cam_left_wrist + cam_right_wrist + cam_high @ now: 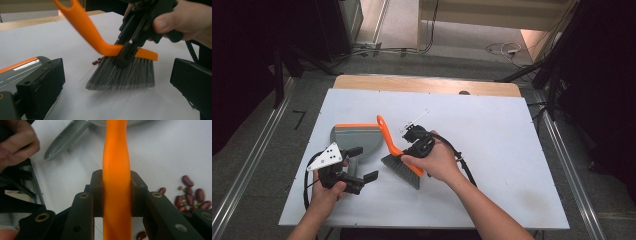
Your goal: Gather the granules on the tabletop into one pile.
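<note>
- High view: the right gripper [413, 144] is clamped on the orange brush [393, 148], whose grey bristles rest on the white table [492, 130] at about 5 o'clock from the grey dustpan [354, 138]. The left gripper [354, 167] sits just at 6 o'clock of the dustpan's handle, its jaws spread with nothing between them. The step in hand looks like sweeping toward the pan, so the pan would want steadying before any stroke.
- Left gripper view: its two black jaws stand wide apart, empty, with the dustpan's edge [22, 66] beside the left jaw. The brush stands ahead at 12 o'clock, bristles [122, 75] splayed on the table, and a few red beans [97, 61] lie just behind them at 10 o'clock. Keeping the bristles flat and the strokes short would likely stop the beans skipping.
- Right gripper view: the jaws are closed snugly on the orange handle [116, 170], which runs straight up between them. Beans [191, 195] are scattered at 3 o'clock, one more at 5 o'clock; the dustpan's handle [65, 140] lies at 11 o'clock. The sweep should therefore carry the beans across toward 11 o'clock, with the grip kept firm so the handle cannot twist.
</note>
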The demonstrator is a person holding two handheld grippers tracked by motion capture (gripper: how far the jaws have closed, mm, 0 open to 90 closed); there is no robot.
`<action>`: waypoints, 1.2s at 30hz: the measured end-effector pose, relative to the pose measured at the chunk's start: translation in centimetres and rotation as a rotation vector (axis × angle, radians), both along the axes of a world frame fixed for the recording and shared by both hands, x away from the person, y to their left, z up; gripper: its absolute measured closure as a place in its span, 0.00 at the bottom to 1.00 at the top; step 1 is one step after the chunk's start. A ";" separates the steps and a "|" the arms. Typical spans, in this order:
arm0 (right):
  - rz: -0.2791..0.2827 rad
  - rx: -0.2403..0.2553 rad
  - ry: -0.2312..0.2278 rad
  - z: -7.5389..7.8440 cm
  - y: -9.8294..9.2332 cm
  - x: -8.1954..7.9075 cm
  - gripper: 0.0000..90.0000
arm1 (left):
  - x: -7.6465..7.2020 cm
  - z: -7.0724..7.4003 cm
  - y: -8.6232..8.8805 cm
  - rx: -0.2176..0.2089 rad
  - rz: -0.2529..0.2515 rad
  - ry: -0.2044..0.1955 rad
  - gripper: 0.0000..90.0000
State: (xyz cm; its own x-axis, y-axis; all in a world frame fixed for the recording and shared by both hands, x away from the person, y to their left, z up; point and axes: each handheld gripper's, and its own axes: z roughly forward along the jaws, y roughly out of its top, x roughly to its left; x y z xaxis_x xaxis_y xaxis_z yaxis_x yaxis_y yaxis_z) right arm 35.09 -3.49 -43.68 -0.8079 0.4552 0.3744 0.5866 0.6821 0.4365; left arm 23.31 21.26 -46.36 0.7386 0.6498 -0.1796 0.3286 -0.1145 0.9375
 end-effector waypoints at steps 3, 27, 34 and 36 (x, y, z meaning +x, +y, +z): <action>-0.073 -0.024 -0.001 -1.3 -0.3 1.0 0.76 | 0.0 0.0 0.0 0.000 -0.001 0.000 0.00; -0.343 -0.013 0.043 -2.0 -10.5 5.7 0.76 | 0.1 -0.1 -0.3 0.003 -0.006 0.005 0.00; -0.382 -0.015 0.040 -2.0 -12.3 6.2 0.76 | 0.1 -0.2 -0.3 0.001 -0.005 0.007 0.00; -0.385 -0.013 0.041 -1.9 -12.8 6.4 0.76 | 0.1 -0.2 -0.3 0.002 -0.005 0.007 0.00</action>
